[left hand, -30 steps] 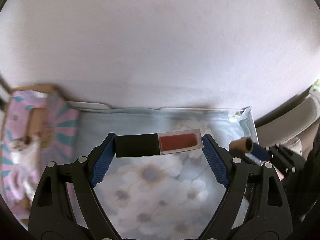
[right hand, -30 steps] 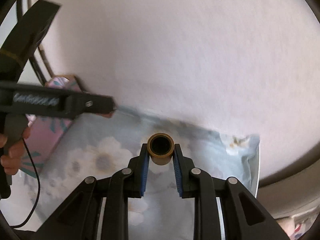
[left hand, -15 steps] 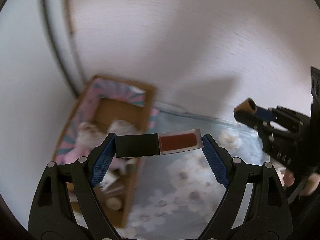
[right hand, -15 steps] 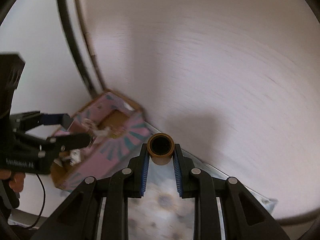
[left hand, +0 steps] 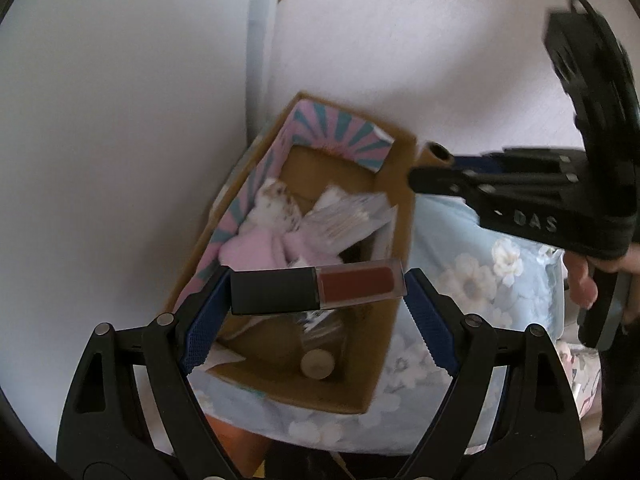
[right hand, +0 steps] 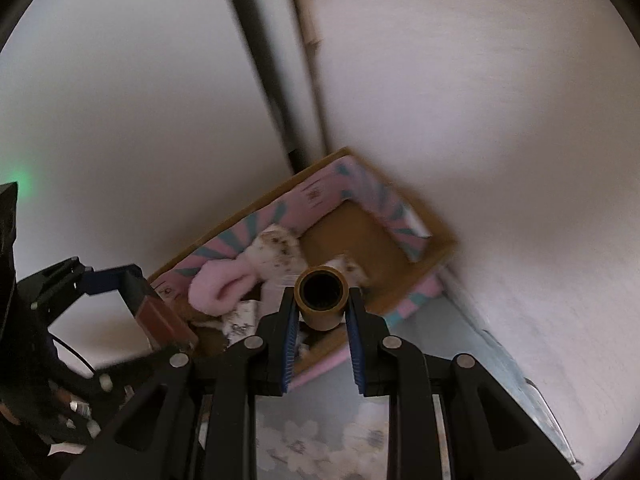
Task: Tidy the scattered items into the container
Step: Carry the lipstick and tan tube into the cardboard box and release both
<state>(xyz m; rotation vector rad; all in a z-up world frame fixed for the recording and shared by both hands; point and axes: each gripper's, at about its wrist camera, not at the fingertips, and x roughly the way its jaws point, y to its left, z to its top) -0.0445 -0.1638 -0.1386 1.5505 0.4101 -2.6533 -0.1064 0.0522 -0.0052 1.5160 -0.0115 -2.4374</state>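
A floral blue cloth (left hand: 472, 280) lies beside pale walls (left hand: 120, 120).

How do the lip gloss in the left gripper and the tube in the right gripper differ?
The lip gloss is a square-edged stick, black cap and red clear body; the brown tube is round, hollow and open-ended. The lip gloss spans the left gripper crosswise, held by its ends; the tube points forward from the right gripper. Both hang over the cardboard box.

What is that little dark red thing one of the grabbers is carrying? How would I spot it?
Find the cardboard box with pink and teal flaps, in the corner on the flowered cloth. Above its open top, the left gripper pinches a lip gloss tube end to end. Its black cap and clear, dark red body set it apart from the brown tube held in the right gripper.
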